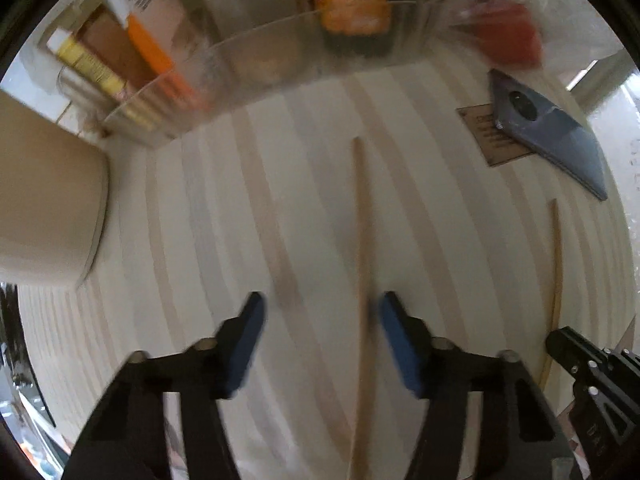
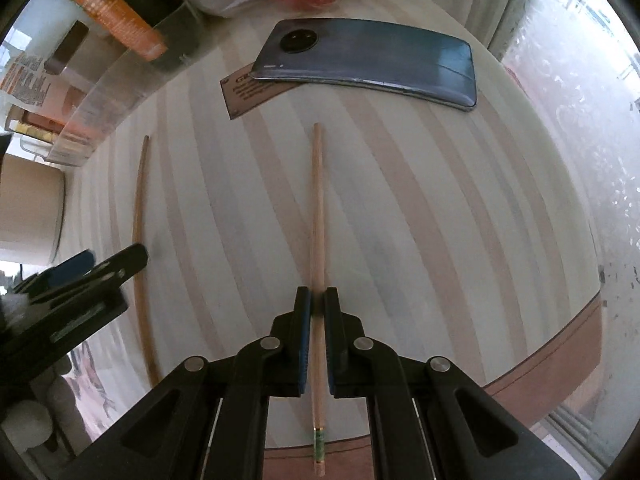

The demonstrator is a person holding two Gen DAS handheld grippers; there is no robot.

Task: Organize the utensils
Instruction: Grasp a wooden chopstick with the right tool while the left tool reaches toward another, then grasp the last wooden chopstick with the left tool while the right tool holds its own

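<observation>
Right claw [image 2: 316,300]: narrowed on the right chopstick [image 2: 317,216], pads pressing it from both sides partway along its length.
Right chopstick: lies flat on the striped tabletop [image 2: 420,200]; butt end with a green band overhangs the near edge, tip points toward the phone [image 2: 372,64].
Left claw [image 1: 320,320]: jaws wide apart, holding nothing; the left chopstick [image 1: 364,248] runs between the fingers, close to the right-hand pad [image 1: 396,340]. Contact cannot be told through the blur.
Left chopstick: flat on the tabletop, well apart from the right chopstick, roughly parallel to it.
Right wrist view only: near tabletop edge, green band, full phone outline resting partly on a brown card [image 2: 244,92].
Left wrist view only: beige cup [image 1: 48,200] toward the left edge; clear organizer [image 1: 256,56] at the far edge, holding tubes and an orange spool.
</observation>
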